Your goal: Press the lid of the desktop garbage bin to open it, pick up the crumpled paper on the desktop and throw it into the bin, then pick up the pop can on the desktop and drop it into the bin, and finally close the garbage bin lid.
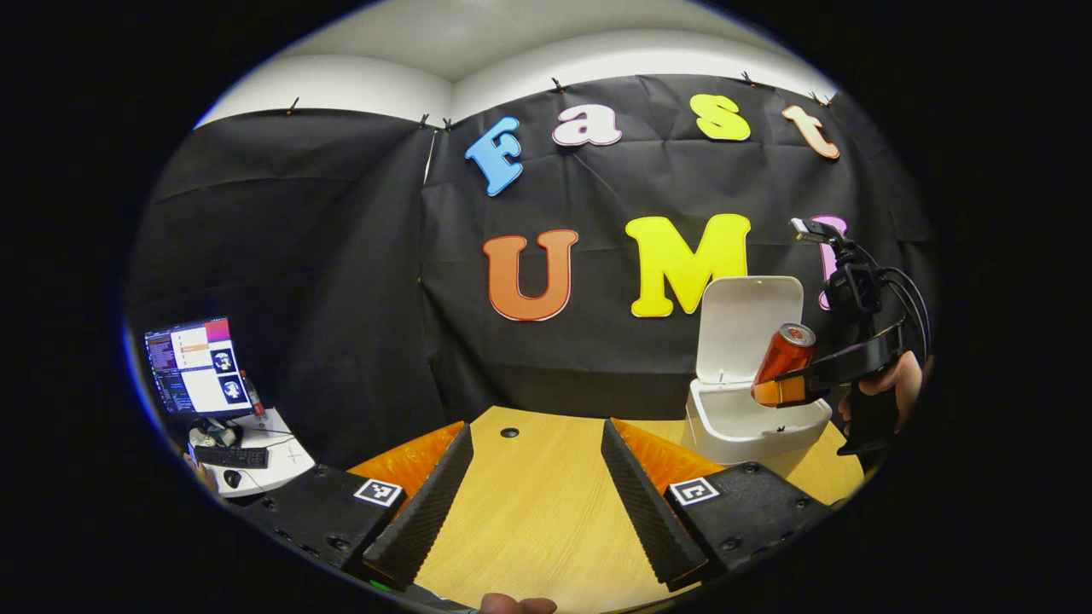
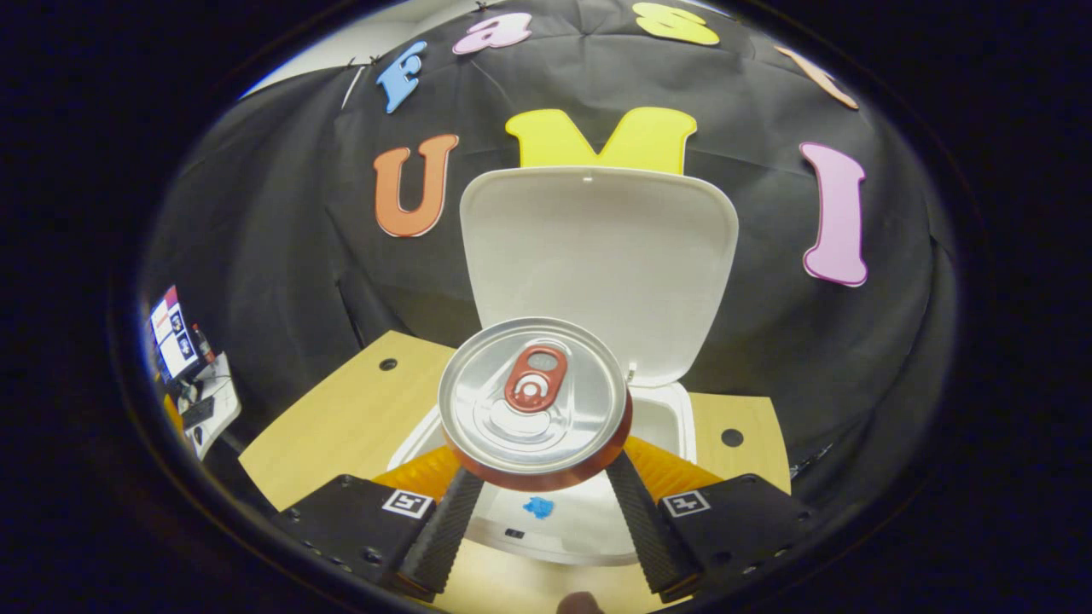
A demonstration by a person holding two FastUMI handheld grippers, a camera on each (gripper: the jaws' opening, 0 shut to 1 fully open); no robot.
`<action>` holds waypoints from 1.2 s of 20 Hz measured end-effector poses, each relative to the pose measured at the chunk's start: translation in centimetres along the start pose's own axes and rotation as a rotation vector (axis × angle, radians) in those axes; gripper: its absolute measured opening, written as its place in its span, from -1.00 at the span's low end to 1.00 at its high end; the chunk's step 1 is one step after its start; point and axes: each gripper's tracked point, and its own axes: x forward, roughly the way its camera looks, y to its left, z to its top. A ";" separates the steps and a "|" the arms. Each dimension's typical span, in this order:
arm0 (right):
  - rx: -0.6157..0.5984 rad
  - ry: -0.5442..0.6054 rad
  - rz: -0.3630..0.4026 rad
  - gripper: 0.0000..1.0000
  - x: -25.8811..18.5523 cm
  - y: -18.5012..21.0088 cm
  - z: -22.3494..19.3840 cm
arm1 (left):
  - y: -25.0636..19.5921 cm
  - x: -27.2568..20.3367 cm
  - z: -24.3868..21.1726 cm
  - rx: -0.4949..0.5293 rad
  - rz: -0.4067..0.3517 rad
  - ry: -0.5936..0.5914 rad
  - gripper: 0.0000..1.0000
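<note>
1. While the right tool [image 2: 537, 512] pinches the pop can [image 2: 536, 401] between both fingers, the can sits directly in front of its camera, silver top and red pull tab facing the lens, tilted toward it.
2. In the right gripper view the can hangs above the front of the open garbage bin [image 2: 589, 520]; the bin's white lid [image 2: 597, 256] stands upright behind the can.
3. A small blue mark [image 2: 538, 507] shows on the bin's front surface, below the can and between the fingers.
4. In the left gripper view the right tool [image 1: 781, 388] is seen from the side, far right, held by a hand [image 1: 891, 384]. The can [image 1: 783, 362] leans in its grip, top end up and toward the lid [image 1: 746, 324], bottom end at the fingertips.
5. Same view: the can is over the bin's [image 1: 751, 426] opening, in front of the raised lid, not touching the rim as far as I can tell.
6. Left tool [image 1: 536, 503]: fingers spread wide, nothing between them, bare wooden bench [image 1: 537, 512] showing in the gap. It is well apart from the bin and can, which lie ahead and to its right.
7. Crumpled paper: cannot tell whether it is inside the bin; interior is hidden by the can and rim.
8. Far left in the left gripper view, a laptop [image 1: 198, 367] with a lit screen sits on a small white side table [image 1: 273, 465] with a keyboard [image 1: 230, 456] and mouse [image 1: 232, 477].
</note>
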 end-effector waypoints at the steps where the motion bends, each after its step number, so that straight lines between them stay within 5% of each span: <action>1: 0.002 0.004 -0.015 0.63 0.3 -0.3 0.0 | 0.2 -0.1 0.0 0.004 0.006 0.000 1.00; 7: 0.037 -0.004 -0.044 0.83 0.4 -1.1 0.5 | 0.7 -0.7 -0.1 0.023 0.025 0.008 0.95; 24: 0.072 -0.153 -0.117 0.84 -4.5 -0.8 6.4 | -0.9 0.0 0.2 0.009 -0.048 -0.008 0.95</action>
